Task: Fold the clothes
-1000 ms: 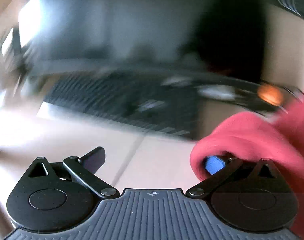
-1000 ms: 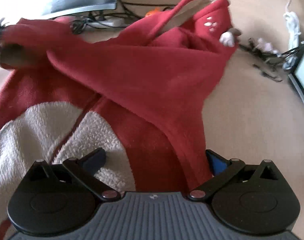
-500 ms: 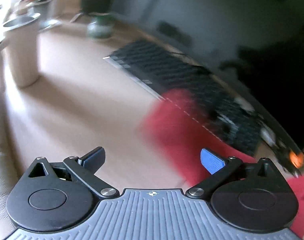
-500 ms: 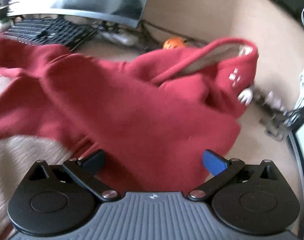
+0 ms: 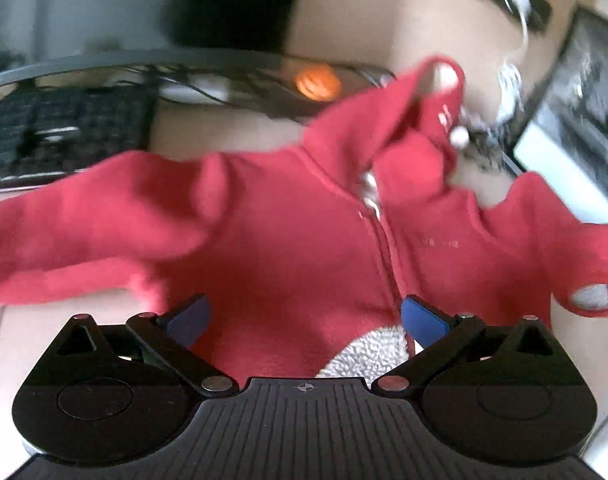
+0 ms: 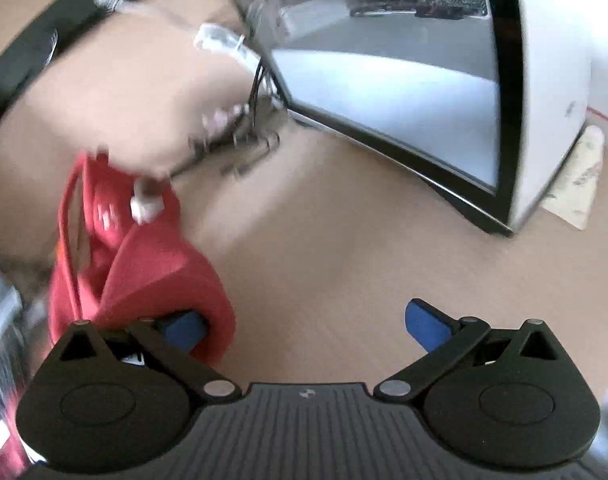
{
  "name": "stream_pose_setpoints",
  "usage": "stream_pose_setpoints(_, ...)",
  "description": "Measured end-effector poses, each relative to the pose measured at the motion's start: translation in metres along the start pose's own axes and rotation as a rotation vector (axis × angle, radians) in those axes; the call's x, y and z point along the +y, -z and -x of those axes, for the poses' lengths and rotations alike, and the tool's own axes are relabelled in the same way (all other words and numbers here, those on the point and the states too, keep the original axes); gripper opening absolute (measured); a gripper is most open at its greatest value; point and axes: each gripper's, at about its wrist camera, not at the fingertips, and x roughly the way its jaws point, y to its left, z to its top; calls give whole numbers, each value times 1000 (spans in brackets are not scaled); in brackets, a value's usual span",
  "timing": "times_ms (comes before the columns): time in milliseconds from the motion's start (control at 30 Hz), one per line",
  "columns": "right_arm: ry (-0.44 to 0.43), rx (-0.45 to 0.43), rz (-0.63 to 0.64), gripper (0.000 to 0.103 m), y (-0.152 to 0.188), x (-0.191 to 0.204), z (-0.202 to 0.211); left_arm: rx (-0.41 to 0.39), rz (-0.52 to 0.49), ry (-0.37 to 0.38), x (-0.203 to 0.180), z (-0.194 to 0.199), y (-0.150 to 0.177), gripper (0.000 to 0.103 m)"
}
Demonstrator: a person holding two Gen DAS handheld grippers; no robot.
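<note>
Spreading step: I see the red fleece zip hoodie (image 5: 288,240) flat on the tan surface (image 6: 343,248); left hand-held gripper (image 5: 305,318) and right hand-held gripper (image 6: 305,326) both spread, pinching nothing. Next I need a sleeve pinch.

**Right tongs spread wide beside the red garment**

My right tongs (image 6: 305,324) stand wide apart over the tan counter (image 6: 343,248); the red hooded garment (image 6: 144,264) bunches at the left, its cloth draped over the left blue pad (image 6: 184,326); a white-cased monitor (image 6: 423,80) sits beyond, cables (image 6: 240,136) tangled near it.
</note>
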Motion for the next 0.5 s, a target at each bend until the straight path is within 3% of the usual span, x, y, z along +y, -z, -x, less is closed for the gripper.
stream_pose_setpoints(133,102,-70,31,103,14,-6,23,35,-3,-13,1,-21,4,103)
stream_pose_setpoints(233,128,-163,-112,103,7,-33,42,22,4,-9,9,-22,6,103)
stream_pose_setpoints(300,37,-136,-245,103,-3,-62,47,7,5,-13,8,-20,10,103)
stream_pose_setpoints(367,96,-141,-260,103,-6,-78,53,-12,-11,-31,5,-22,15,103)
stream_pose_setpoints(433,161,-148,-85,103,-6,-72,58,-27,-49,-64,-3,-23,19,103)
stream_pose_setpoints(500,121,-107,132,103,4,-51,61,-39,-78,-93,-9,-25,23,103)
